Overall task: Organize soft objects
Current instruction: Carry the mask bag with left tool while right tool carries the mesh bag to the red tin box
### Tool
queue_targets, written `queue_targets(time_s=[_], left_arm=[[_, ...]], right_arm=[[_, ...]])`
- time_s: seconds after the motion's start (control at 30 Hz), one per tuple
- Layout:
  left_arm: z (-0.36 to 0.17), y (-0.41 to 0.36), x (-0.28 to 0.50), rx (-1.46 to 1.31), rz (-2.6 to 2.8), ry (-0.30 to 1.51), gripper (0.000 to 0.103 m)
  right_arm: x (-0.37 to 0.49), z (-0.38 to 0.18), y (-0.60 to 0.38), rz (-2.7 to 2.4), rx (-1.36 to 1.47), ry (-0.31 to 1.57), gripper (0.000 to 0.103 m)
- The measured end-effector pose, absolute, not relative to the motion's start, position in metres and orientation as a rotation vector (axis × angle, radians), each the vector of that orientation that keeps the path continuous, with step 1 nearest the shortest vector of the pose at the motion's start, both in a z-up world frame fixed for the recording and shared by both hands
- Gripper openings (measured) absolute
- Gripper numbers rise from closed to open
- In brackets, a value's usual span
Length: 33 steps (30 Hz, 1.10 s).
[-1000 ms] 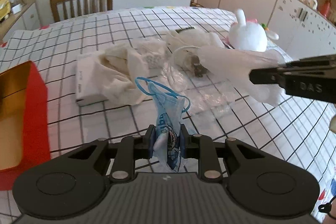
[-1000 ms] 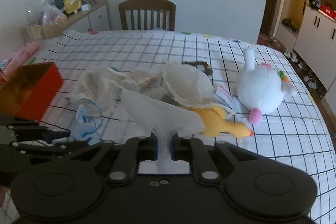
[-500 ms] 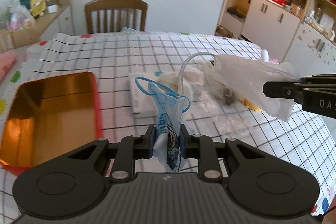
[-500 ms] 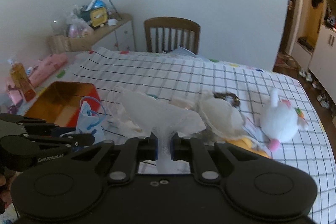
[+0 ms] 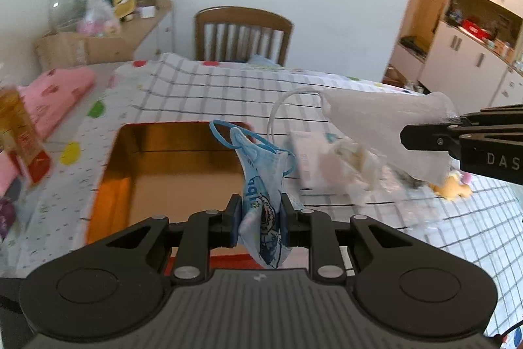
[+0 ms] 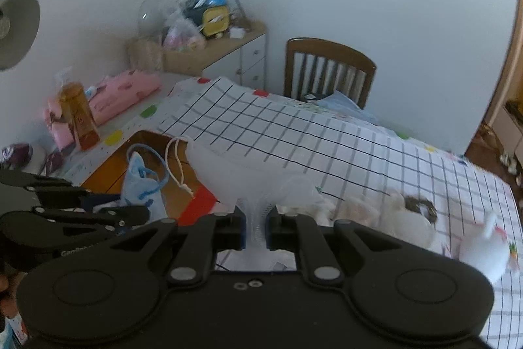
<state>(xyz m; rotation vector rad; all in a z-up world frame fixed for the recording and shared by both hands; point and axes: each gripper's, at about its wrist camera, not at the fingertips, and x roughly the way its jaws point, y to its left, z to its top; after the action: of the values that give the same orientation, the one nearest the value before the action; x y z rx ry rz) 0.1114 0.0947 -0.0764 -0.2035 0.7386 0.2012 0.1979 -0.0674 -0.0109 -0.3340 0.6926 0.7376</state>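
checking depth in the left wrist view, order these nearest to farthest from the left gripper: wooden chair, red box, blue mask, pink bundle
1. blue mask: clamped in the left gripper itself.
2. red box: on the table just beyond the gripper, slightly left.
3. pink bundle: farther off at the left edge, past the box.
4. wooden chair: farthest, behind the table's far end by the wall.

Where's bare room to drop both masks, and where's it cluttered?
Free: the red box, its floor bare, below the blue mask in the left gripper; also the checked cloth toward the chair. Crowded: the heap right of the box, under the white mask in the right gripper.
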Motion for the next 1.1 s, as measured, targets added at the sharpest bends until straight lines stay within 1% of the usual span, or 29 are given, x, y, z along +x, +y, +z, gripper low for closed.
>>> queue_targets(time_s=[0.3,0.53,0.73,0.93,1.03,1.1], left_arm=[[-0.083,0.154,0.110,-0.250,0.296,0.762,0.022],[-0.097,0.188,0.123,-0.275,0.336,0.818,0.022],[-0.116,0.198,0.142,-0.276,0.326,0.895,0.022],[-0.129,0.205,0.153,-0.278,0.316,0.940,0.022],[-0.133,0.208,0.157,-0.285,0.313,0.958,0.022],[-0.137,0.209,0.160,-0.294,0.310,0.971,0.022]], right_arm=[[0.210,-0.026,0.007,0.816,-0.413,0.755,0.009],[0.239,-0.055,0.063,0.833,-0.494,0.827,0.010],[0.254,-0.090,0.105,0.846,-0.613,0.874,0.010],[0.262,-0.113,0.126,0.874,-0.656,0.900,0.011],[0.263,-0.120,0.129,0.909,-0.665,0.921,0.013],[0.261,-0.124,0.129,0.924,-0.686,0.913,0.016]])
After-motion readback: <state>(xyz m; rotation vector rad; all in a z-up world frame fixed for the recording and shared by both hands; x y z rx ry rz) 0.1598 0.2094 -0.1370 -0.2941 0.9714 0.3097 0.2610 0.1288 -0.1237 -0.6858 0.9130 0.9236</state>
